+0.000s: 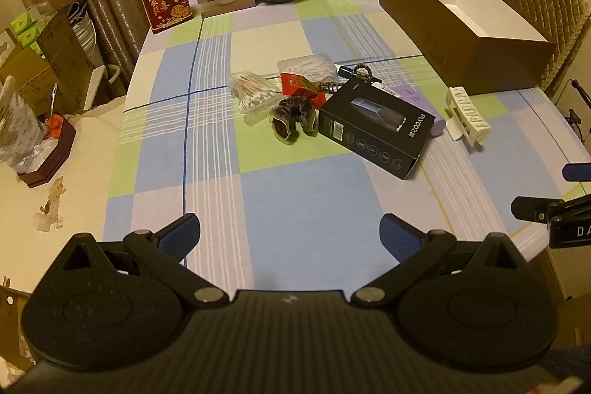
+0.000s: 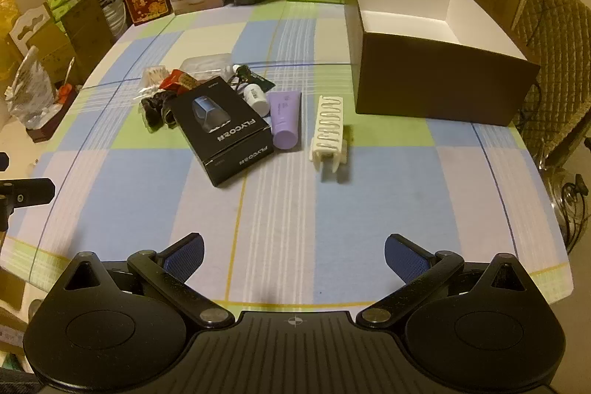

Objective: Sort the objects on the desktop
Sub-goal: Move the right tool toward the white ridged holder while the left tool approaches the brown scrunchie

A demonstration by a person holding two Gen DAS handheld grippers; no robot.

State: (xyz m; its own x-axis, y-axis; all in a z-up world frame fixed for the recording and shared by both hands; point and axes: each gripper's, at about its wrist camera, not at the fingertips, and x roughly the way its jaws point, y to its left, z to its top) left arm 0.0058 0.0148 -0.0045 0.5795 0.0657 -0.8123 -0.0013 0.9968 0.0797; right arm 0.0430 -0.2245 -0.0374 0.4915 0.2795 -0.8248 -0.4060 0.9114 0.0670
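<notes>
Nothing picked up so far. Left gripper [image 1: 290, 239] and right gripper [image 2: 293, 259] both spread wide, empty, hovering at the near table edge. Clutter heaped mid-table around the black shaver box [image 2: 221, 128], probably headed for the empty brown box [image 2: 443, 87] back right.

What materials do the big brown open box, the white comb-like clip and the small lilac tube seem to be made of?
Big brown open box: likely cardboard, matte brown outside, white inside; thin straight walls with folded edges.
White comb-like clip: probably moulded plastic, off-white, slightly glossy; rigid uniform teeth.
Small lilac tube: seemingly soft plastic, satin finish; smooth rounded body, flat cap end.
</notes>
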